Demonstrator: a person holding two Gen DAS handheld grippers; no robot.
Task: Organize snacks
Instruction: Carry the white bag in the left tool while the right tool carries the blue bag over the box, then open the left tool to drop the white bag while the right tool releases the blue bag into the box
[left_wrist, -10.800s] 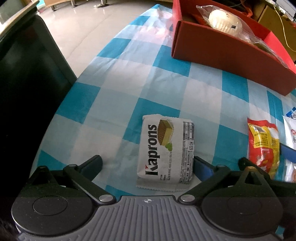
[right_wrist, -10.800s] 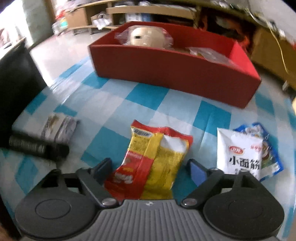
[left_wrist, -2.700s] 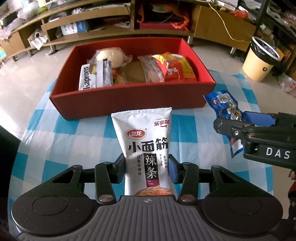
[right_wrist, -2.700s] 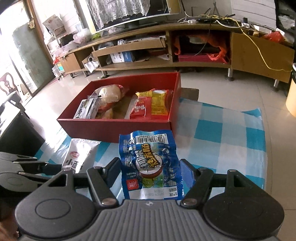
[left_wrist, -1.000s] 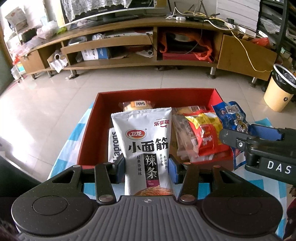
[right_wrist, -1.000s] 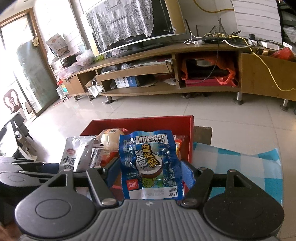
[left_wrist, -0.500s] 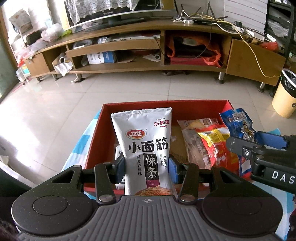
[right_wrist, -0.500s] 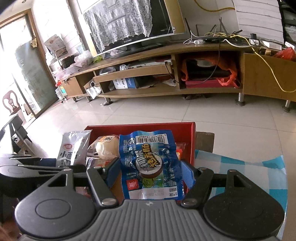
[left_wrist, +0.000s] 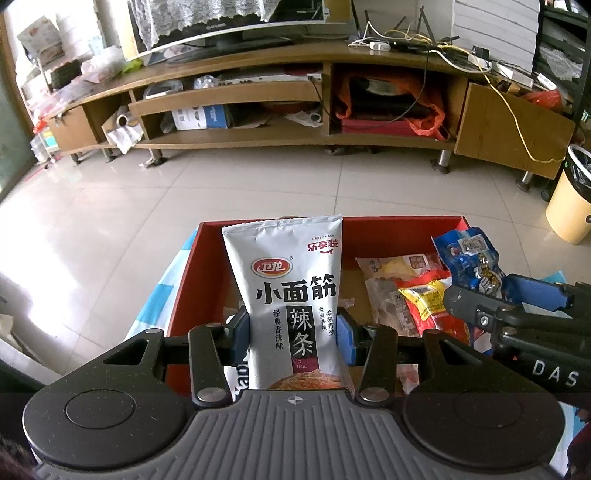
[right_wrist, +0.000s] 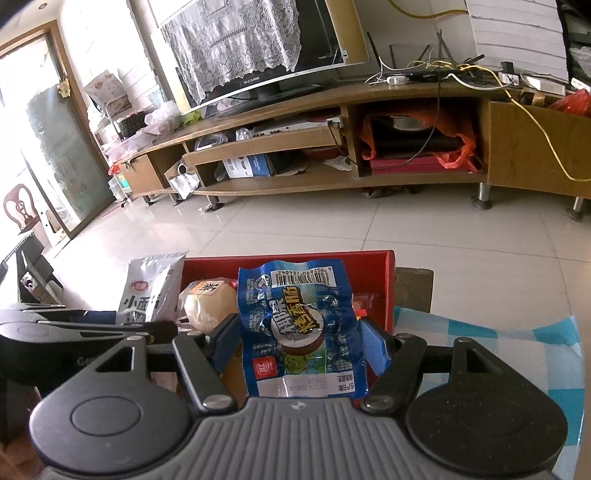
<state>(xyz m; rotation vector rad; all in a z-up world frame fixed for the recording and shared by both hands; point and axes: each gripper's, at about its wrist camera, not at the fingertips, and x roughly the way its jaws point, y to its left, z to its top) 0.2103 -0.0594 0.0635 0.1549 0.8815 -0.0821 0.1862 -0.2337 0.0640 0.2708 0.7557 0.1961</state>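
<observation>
My left gripper (left_wrist: 293, 326) is shut on a white spicy-strip snack packet (left_wrist: 291, 291) and holds it upright over the left part of the red box (left_wrist: 210, 269). My right gripper (right_wrist: 299, 343) is shut on a blue sausage packet (right_wrist: 301, 325) and holds it over the right part of the same red box (right_wrist: 373, 280). The right gripper with its blue packet (left_wrist: 469, 262) shows at the right of the left wrist view. The white packet (right_wrist: 151, 288) shows at the left of the right wrist view.
In the box lie a red-yellow snack bag (left_wrist: 428, 302), a clear-wrapped pastry (left_wrist: 391, 266) and a round bun (right_wrist: 208, 299). The blue-checked tablecloth (right_wrist: 524, 343) lies right of the box. Beyond are tiled floor, a wooden TV cabinet (left_wrist: 258, 96) and a yellow bin (left_wrist: 570, 206).
Both grippers have moved forward over the box with their packets still held. The box now sits lower and nearer in both views.
</observation>
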